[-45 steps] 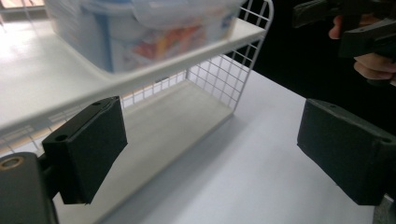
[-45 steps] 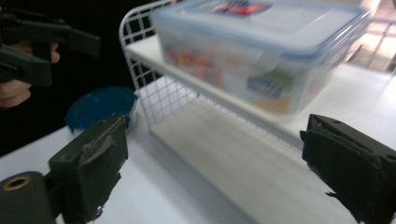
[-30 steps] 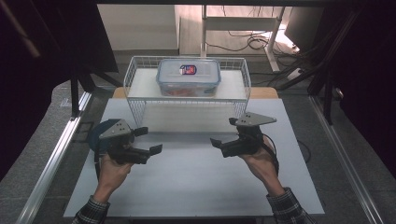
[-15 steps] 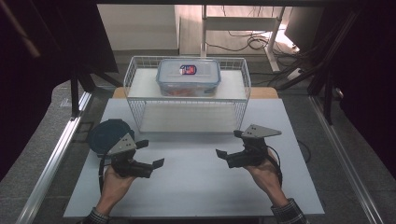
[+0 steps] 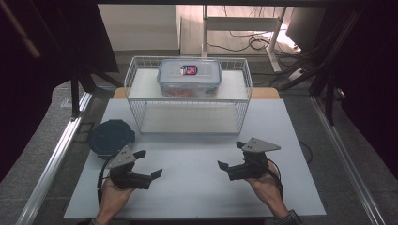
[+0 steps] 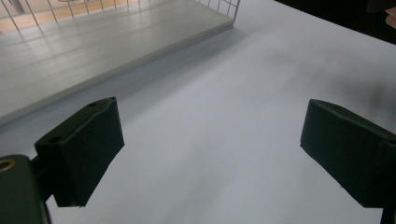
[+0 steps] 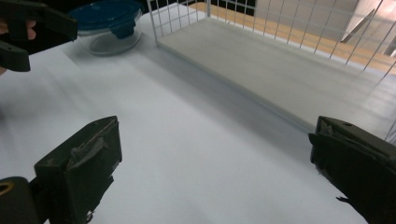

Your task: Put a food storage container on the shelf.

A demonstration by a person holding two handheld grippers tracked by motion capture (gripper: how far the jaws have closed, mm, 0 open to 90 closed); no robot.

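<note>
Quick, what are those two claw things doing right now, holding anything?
Left gripper: open, holding nothing, jaws spread over the white table.
Right gripper: open, holding nothing.

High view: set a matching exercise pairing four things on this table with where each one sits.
Things:
1 rectangular lidded container
2 round blue-lidded container
3 left gripper
4 right gripper

Places:
A over the near right of the white board
B top shelf of the wire rack
C over the near left of the white board
D left of the rack

Pairs: 1-B, 2-D, 3-C, 4-A
</note>
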